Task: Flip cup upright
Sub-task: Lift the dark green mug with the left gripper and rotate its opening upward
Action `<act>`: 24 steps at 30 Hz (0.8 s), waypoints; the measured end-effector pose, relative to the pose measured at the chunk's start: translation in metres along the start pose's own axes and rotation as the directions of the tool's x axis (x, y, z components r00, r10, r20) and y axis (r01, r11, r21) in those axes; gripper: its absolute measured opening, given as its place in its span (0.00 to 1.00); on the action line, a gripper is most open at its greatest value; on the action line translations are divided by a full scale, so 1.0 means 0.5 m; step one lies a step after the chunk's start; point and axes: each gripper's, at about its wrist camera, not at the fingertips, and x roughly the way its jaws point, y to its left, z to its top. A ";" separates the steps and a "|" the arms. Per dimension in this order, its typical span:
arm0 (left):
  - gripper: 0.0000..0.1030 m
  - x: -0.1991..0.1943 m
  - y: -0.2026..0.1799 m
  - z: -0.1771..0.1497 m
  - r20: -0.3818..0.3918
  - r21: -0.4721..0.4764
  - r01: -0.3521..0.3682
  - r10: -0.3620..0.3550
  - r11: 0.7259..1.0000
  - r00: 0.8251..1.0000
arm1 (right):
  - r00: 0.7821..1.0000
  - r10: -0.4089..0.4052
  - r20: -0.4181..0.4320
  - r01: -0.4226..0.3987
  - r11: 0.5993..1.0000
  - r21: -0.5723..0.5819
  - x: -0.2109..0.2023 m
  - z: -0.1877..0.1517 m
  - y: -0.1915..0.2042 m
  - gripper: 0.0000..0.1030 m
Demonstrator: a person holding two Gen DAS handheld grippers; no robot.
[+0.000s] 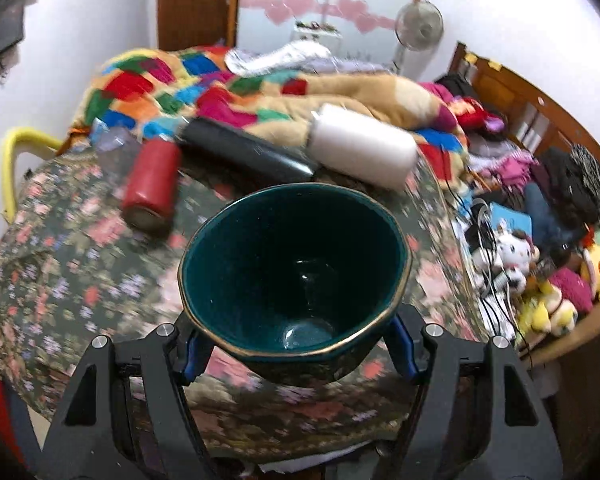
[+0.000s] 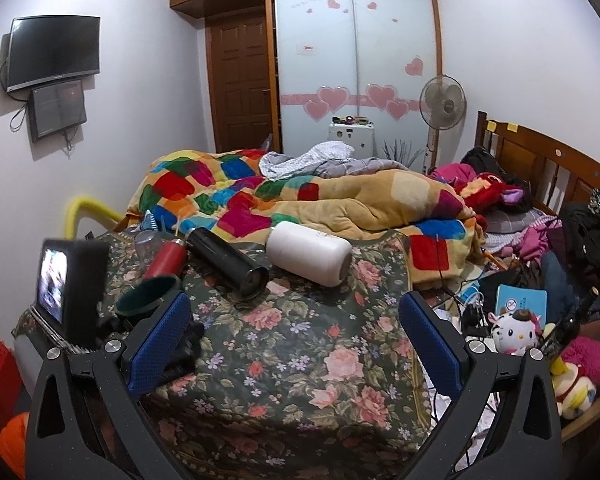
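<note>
A dark green cup [image 1: 296, 280] with a gold rim sits between the blue pads of my left gripper [image 1: 296, 348], which is shut on its lower body. The cup's mouth faces up and toward the camera, a little above the floral cloth [image 1: 80, 272]. In the right wrist view the same cup [image 2: 146, 294] shows at the left, beside the left gripper's camera unit [image 2: 70, 280]. My right gripper [image 2: 296, 332] is open and empty over the floral cloth [image 2: 300, 360], to the right of the cup.
A red bottle [image 1: 152, 180], a black bottle [image 1: 248, 152] and a white bottle [image 1: 364, 148] lie on their sides behind the cup. A patchwork blanket [image 2: 260, 200] is heaped beyond. Soft toys and cables [image 2: 512, 332] crowd the right side, by a wooden bed frame [image 2: 540, 160].
</note>
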 end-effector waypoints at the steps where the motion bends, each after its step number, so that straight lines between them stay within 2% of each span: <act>1: 0.69 0.009 -0.008 -0.005 -0.017 0.002 0.012 -0.012 1.000 1.000 | 1.000 -0.003 -0.003 0.003 1.000 0.002 0.001 -0.001 -0.005 1.00; 5: 0.69 0.054 -0.031 -0.020 -0.097 0.003 0.054 -0.053 0.999 0.994 | 1.000 -0.012 -0.020 0.013 1.000 0.021 0.014 -0.008 -0.024 1.00; 9: 0.69 0.080 -0.040 -0.028 -0.133 0.008 0.056 -0.054 0.998 0.990 | 0.999 -0.013 -0.039 0.015 0.999 0.042 0.026 -0.012 -0.040 1.00; 24: 0.69 0.163 -0.029 0.018 -0.175 -0.007 0.035 -0.036 0.999 0.984 | 0.996 -0.016 -0.088 0.022 0.998 0.059 0.083 -0.011 -0.063 1.00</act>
